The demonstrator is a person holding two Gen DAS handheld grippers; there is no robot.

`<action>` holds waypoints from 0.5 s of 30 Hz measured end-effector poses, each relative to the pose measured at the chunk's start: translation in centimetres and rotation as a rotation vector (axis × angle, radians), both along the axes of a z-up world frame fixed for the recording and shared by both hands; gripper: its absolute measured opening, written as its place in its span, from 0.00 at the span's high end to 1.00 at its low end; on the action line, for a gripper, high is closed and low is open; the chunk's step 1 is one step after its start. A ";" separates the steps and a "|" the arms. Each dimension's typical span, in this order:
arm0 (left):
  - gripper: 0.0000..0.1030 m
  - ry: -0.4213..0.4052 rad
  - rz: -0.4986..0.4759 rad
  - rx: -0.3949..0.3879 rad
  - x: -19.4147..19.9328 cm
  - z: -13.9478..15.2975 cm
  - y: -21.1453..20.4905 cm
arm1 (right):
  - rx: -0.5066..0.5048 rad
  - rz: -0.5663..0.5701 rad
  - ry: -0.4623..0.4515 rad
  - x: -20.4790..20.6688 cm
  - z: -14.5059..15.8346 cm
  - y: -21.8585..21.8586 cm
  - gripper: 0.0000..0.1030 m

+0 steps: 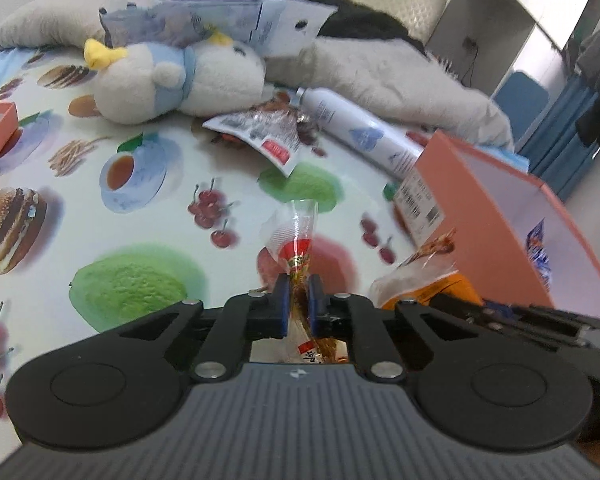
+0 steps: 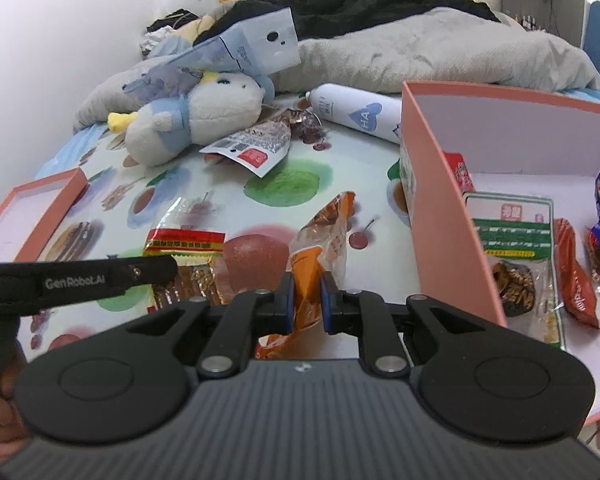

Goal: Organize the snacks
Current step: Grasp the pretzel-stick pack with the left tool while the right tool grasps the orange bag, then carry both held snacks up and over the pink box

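Left tool [image 1: 299, 296] pinches a clear red-labelled snack packet [image 1: 296, 240], lifted above the printed bed cover [image 1: 148, 200]. Right tool [image 2: 306, 298] clamps an orange snack bag [image 2: 324, 236] just beside the pink box's [image 2: 440, 200] near wall. Open cover lies ahead, bounded by a plush toy [image 2: 196, 120].

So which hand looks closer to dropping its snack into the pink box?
Probably the right: its tongs, shut on the orange packet, sit beside the pink box; the left tongs, pinching the red-labelled packet, look farther away.
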State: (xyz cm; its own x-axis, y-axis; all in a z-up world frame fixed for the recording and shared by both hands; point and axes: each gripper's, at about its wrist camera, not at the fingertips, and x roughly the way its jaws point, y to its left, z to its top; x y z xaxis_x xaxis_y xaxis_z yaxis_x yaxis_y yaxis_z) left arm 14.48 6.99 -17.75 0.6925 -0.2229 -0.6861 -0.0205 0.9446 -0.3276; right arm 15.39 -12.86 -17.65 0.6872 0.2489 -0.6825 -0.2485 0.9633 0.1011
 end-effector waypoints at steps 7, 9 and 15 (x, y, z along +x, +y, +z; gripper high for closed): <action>0.93 -0.014 0.007 0.007 -0.6 1.9 -1.0 | 0.001 0.029 0.011 -0.4 1.0 -0.5 0.88; 0.93 -0.011 0.005 0.001 -0.6 2.3 -1.2 | -0.004 0.033 0.007 -0.5 1.3 -0.6 0.88; 0.93 -0.042 -0.004 0.027 -0.4 4.2 -1.7 | 0.005 0.040 -0.014 -0.7 3.0 -1.0 0.88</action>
State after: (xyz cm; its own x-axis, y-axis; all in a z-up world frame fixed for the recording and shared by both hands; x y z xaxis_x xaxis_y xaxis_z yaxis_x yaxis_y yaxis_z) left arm 14.11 5.26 -13.57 0.7197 -0.2078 -0.6625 -0.0033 0.9531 -0.3026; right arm 14.73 -13.87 -14.64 0.6860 0.2797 -0.6717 -0.2879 0.9522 0.1026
